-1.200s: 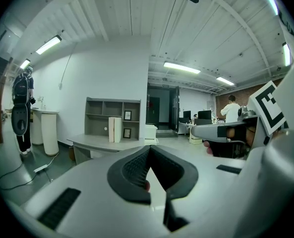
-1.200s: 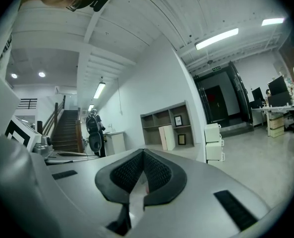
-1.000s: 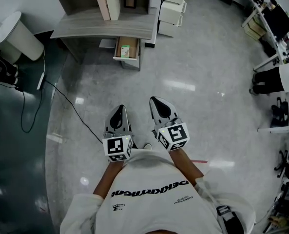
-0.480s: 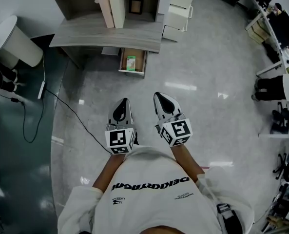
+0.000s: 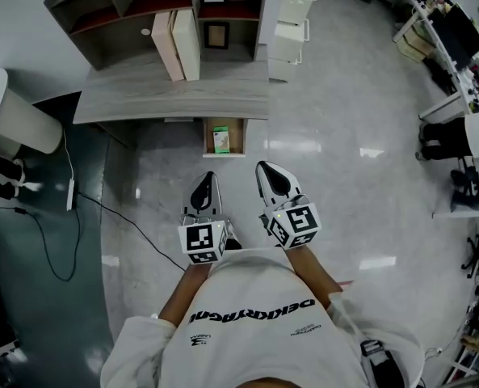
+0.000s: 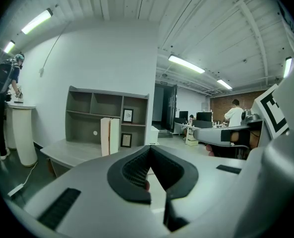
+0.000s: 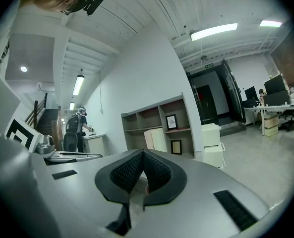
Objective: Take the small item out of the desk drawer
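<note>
The grey desk [image 5: 170,95] stands ahead of me with its drawer [image 5: 237,137] pulled out toward the floor. A small green and white item [image 5: 220,139] lies inside the drawer. My left gripper [image 5: 207,178] and right gripper [image 5: 265,168] are held side by side in front of my chest, a short way back from the drawer front. Both are shut with nothing between the jaws. In the left gripper view the closed left gripper [image 6: 149,148] points at the desk [image 6: 72,151]. In the right gripper view the right gripper [image 7: 143,153] points toward the shelf unit [image 7: 156,122]. The drawer is hidden in both gripper views.
Cream binders [image 5: 178,43] stand on the desk under a shelf unit [image 5: 142,2]. A white drawer cabinet [image 5: 292,23] is to the desk's right, a white pedestal [image 5: 17,120] to its left. A black cable [image 5: 134,225] crosses the floor. Office desks [image 5: 457,39] and a seated person [image 5: 449,140] are at far right.
The desk and open drawer have come closer and now sit straight ahead of the grippers. Both grippers stayed shut and side by side.
</note>
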The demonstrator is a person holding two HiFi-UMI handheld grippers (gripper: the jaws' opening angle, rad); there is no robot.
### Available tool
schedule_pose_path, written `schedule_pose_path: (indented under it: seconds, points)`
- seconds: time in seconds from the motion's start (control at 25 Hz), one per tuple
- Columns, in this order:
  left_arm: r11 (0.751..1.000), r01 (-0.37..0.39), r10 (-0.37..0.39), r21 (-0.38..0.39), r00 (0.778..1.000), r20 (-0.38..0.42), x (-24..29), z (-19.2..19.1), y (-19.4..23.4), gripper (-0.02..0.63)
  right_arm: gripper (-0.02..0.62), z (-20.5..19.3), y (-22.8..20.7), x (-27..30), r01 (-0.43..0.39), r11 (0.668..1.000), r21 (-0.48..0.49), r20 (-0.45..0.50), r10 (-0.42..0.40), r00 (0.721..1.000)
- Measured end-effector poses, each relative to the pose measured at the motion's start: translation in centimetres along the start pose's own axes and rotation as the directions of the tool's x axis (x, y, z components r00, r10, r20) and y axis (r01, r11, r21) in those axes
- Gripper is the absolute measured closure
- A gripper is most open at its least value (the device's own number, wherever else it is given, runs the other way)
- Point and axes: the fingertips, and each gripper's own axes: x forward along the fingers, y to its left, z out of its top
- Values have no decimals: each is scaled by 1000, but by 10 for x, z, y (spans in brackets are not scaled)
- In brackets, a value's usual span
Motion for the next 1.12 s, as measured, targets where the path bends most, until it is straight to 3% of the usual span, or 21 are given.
schedule_pose_path:
  seconds: [0.52, 1.12]
  points:
    - [998, 58, -58, 1, 997, -51, 62, -9, 35, 591, 565, -3, -18, 64, 53, 998, 13, -26, -53, 998]
    - [998, -30, 22, -53, 990, -142, 114, -56, 41, 591, 565, -57, -62, 95, 22, 999, 45, -136, -16, 991]
